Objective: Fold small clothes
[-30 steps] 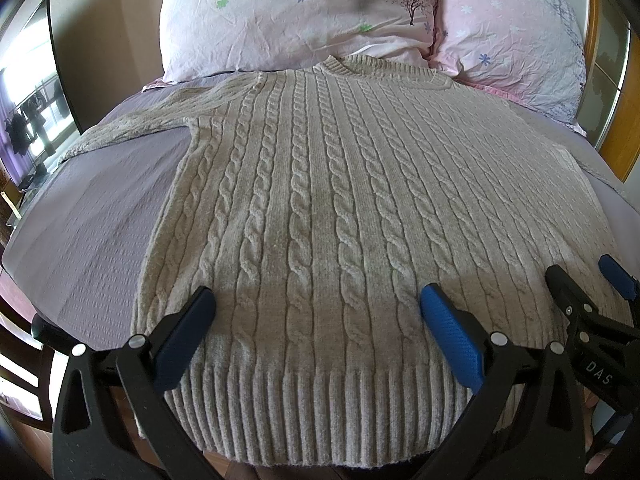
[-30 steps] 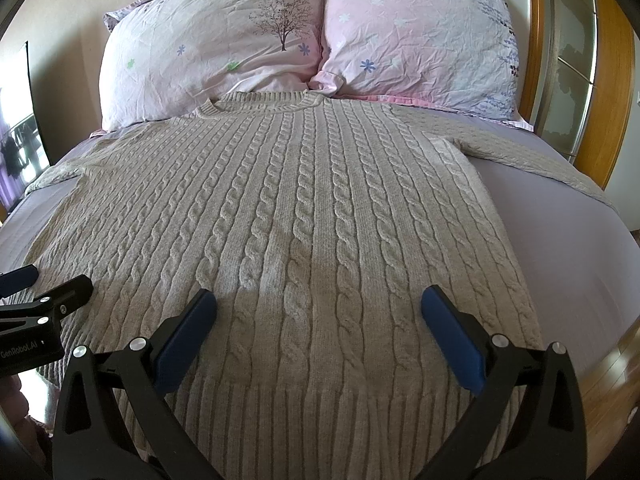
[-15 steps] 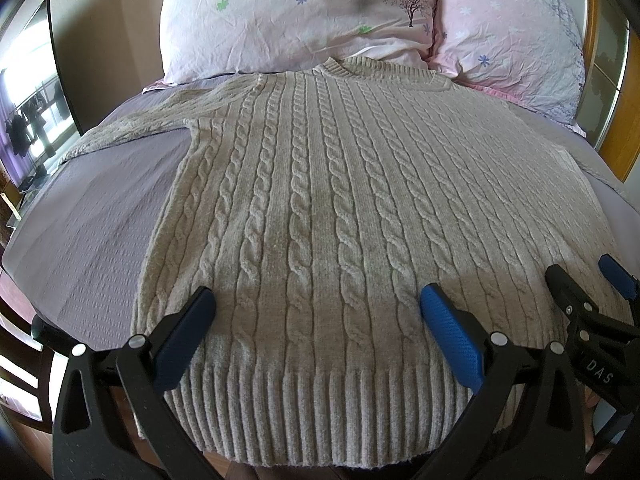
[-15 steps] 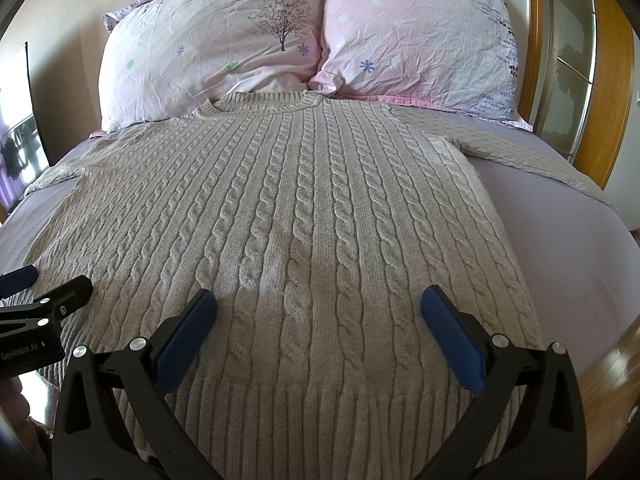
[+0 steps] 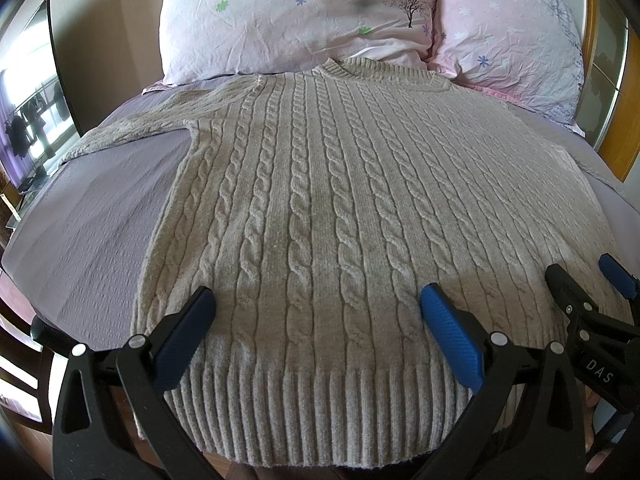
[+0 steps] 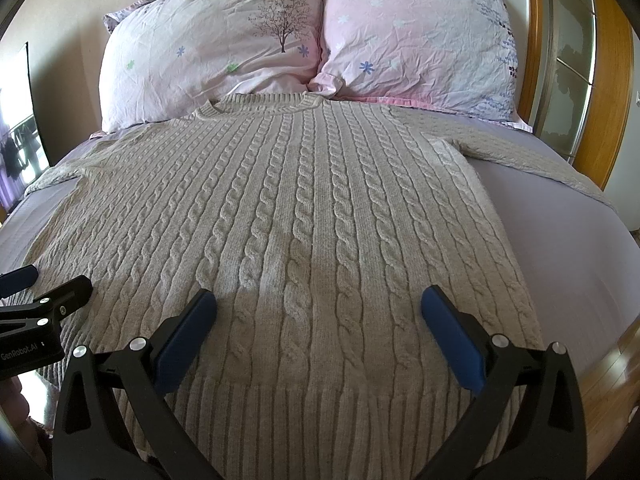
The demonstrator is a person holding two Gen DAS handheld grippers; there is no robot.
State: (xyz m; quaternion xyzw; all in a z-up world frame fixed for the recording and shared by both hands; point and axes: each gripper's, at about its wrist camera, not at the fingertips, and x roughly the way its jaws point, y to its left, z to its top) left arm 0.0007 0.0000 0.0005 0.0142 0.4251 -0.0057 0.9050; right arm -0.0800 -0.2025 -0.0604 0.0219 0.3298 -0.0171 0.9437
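A beige cable-knit sweater (image 5: 328,200) lies flat and face up on the bed, collar toward the pillows, sleeves spread to both sides; it also fills the right wrist view (image 6: 304,224). My left gripper (image 5: 316,316) is open and empty, just above the sweater's ribbed hem on its left half. My right gripper (image 6: 318,312) is open and empty above the hem on the right half. Each gripper shows at the edge of the other's view: the right one (image 5: 588,280), the left one (image 6: 44,284).
The bed has a lilac sheet (image 5: 88,232) (image 6: 560,232). Two pink floral pillows (image 5: 296,16) (image 6: 416,40) lean at the head. A wooden headboard frame (image 6: 604,80) stands at the right. A dark screen (image 5: 28,92) stands left of the bed.
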